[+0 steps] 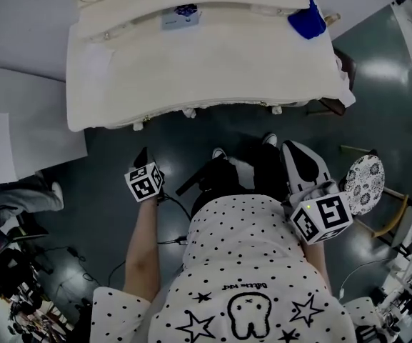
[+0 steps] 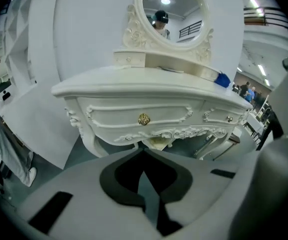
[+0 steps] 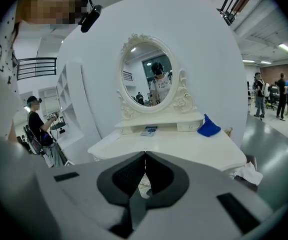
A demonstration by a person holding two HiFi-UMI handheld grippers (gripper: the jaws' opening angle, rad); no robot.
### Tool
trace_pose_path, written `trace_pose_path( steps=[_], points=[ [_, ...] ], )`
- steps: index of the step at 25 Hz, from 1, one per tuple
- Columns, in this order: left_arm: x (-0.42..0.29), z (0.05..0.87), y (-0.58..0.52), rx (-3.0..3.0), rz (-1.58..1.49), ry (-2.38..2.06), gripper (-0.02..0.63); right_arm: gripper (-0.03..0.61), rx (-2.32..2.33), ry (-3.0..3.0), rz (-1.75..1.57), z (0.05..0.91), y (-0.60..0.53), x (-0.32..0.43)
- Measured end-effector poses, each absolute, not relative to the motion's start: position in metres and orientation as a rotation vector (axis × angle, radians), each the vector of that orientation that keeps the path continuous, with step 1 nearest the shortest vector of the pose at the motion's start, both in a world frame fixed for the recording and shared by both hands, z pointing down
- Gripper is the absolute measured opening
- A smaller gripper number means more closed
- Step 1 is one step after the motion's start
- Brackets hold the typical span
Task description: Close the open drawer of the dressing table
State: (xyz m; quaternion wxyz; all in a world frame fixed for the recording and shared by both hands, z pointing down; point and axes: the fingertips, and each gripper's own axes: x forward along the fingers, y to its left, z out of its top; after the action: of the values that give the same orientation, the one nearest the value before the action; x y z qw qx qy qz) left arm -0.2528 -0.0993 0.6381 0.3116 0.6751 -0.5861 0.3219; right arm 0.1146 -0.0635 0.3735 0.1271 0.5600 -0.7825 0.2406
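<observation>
The counter (image 1: 191,70) is seen with its drawer (image 2: 142,117) seemingly pushed in flush.
The left hand-held gripper (image 2: 144,159) and the right hand-held gripper (image 3: 144,159) are held shut, empty and clear of it, probably because no further push is needed.

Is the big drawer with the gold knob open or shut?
Shut. In the left gripper view the drawer sits flush in the front of the dressing table.

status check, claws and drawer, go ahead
Left claw shut, empty. Right claw shut, empty. Centre drawer looks flush, closed. Nothing between claws and drawer.
</observation>
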Motion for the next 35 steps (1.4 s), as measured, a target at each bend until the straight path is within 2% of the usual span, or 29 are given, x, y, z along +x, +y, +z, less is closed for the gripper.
trace_pose_path(
  steps=[9,21,30,35],
  points=[
    [-0.236,0.501,-0.094,2.086,0.577,-1.682,0.012,0.009,1.517,-2.396,0.699,0.373,-0.067,0.080],
    [-0.175,0.315,-0.073,2.367,0.124,-1.828,0.012,0.009,1.364,-2.523,0.658,0.361,-0.078,0.057],
    [-0.130,0.284,-0.049,2.381,-0.035,-1.728,0.012,0.009,1.338,-2.545,0.619,0.347,-0.074,0.059],
    [-0.135,0.295,-0.043,2.342,-0.042,-1.710,0.012,0.009,1.334,-2.531,0.607,0.348,-0.071,0.056]
  ],
)
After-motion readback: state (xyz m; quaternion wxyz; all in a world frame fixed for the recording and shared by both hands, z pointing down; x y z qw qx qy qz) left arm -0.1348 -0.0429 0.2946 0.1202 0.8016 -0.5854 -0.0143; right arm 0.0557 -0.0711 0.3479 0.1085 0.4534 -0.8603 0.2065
